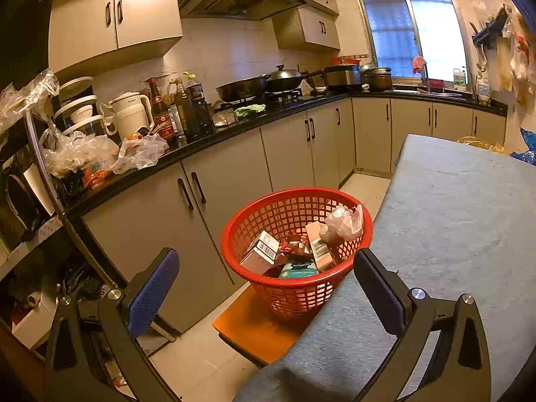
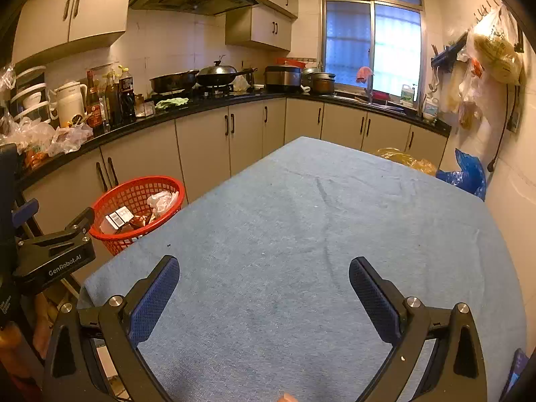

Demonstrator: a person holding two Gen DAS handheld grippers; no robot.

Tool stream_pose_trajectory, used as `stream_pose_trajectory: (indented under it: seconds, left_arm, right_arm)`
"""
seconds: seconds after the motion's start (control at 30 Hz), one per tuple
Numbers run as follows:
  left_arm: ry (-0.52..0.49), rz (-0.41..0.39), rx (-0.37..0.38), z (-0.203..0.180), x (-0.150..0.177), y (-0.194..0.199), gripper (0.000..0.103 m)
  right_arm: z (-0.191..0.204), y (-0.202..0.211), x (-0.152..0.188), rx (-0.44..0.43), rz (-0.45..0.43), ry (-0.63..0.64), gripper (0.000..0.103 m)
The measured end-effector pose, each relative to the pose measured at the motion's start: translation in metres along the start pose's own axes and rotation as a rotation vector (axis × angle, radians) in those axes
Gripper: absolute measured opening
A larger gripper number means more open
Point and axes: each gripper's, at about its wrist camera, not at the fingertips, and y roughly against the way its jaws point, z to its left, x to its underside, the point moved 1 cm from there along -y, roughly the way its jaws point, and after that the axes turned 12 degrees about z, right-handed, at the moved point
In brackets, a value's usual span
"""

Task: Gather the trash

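Left tongs (image 1: 266,268), right tongs (image 2: 264,276): both gaped, empty | trash: light boxes, limp bag in red basket (image 1: 234,221), frame centre | grip basket's stiff rim

the left claw (image 1: 266,296) is spread wide, its blue-padded fingers (image 1: 152,291) holding nothing. the right claw (image 2: 263,296) is spread just as wide and empty too. seen from the right wrist, the left claw (image 2: 57,244) sits off to the left.
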Motion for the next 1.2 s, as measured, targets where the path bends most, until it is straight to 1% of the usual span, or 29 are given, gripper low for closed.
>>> stream_pose_trajectory:
  seconds: [0.87,1.2]
  left_arm:
    - [0.000,0.017,0.003,0.005,0.002,-0.011,0.103]
    - [-0.020,0.020,0.008,-0.001,0.001,-0.012,0.103]
  right_arm:
    - [0.002,-0.011,0.000,0.003,0.032,0.008,0.102]
    - [-0.002,-0.014,0.001,0.001,0.039,-0.004,0.102]
